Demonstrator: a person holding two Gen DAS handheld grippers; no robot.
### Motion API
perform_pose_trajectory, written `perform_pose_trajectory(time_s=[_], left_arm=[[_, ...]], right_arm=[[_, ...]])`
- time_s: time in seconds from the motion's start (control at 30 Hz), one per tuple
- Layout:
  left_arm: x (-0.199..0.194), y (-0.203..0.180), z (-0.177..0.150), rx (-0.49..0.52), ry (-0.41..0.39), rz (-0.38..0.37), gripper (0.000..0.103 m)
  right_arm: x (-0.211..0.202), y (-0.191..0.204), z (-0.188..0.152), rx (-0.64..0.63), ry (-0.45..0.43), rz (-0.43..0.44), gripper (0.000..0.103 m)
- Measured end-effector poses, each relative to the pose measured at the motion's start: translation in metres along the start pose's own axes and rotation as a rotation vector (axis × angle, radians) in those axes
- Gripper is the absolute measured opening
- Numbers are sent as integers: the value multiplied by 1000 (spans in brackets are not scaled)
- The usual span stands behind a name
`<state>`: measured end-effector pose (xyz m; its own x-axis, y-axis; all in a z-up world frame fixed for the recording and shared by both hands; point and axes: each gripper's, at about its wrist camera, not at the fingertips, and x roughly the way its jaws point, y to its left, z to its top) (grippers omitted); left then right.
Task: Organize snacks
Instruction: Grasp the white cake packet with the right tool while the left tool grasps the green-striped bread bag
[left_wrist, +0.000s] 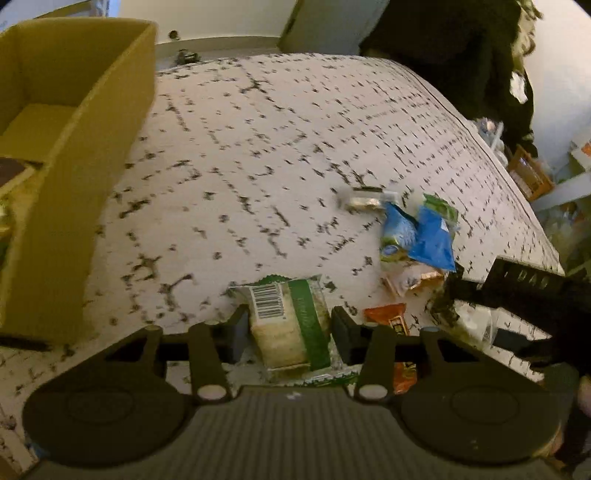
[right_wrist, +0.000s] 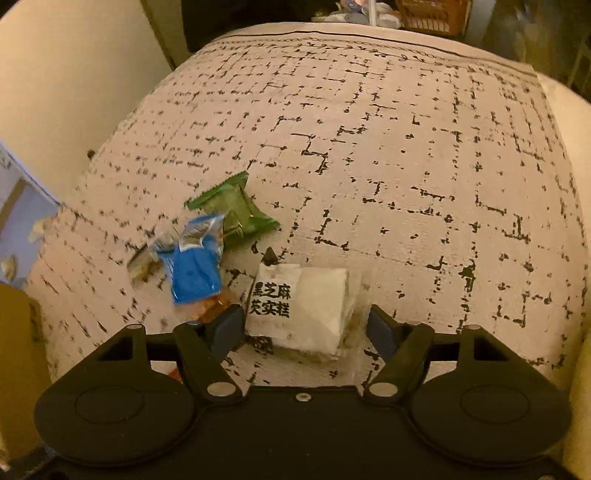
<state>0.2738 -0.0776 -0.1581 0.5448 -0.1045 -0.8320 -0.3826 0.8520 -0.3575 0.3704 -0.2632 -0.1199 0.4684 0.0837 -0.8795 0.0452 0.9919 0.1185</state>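
Left wrist view: we recorded the left gripper (left_wrist: 289, 325) angled down over a pale tablecloth (left_wrist: 236, 155) printed with broken black lines. Between its two fingers lay a green-and-white snack packet (left_wrist: 291, 325) with a barcode label, flat on the cloth. The left pad stood at the packet's edge and the right pad showed a narrow gap, so we noted the jaws as spread around the packet and not pinching it.

To the left stood an open cardboard box (left_wrist: 92, 155), its near wall just beside the gripper; something dark lay inside, too cut off for us to identify. Right of the gripper we listed an orange wrapper (left_wrist: 388, 317), partly behind the right finger. Further out lay a small cluster: a blue packet (left_wrist: 432, 240), a light blue-and-green packet (left_wrist: 397, 236) touching it, a green-edged packet (left_wrist: 439, 206) behind, a small silvery wrapper (left_wrist: 364, 197), blurred, and a pale wrapper with copper foil (left_wrist: 417, 278) in front.

Right wrist view: we logged the right gripper (right_wrist: 306, 325) with its jaws spread wide about a white packet printed with black characters (right_wrist: 295, 306). The left pad sat close to the packet's edge; the right pad stood apart from its clear margin. Left of it we saw the same blue packet (right_wrist: 195, 273), and beyond it a green packet (right_wrist: 232, 210) on the cloth.
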Motion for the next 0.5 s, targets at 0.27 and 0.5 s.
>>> perform_pose_trajectory(time_s=[0.27, 0.5], left_arm=[[-37, 9, 4, -19, -67, -9, 45], [-78, 4, 7, 15, -152, -35, 46]], right_arm=[[-24, -6, -2, 88, -59, 16, 50], [-51, 6, -9, 105, -132, 92, 50]])
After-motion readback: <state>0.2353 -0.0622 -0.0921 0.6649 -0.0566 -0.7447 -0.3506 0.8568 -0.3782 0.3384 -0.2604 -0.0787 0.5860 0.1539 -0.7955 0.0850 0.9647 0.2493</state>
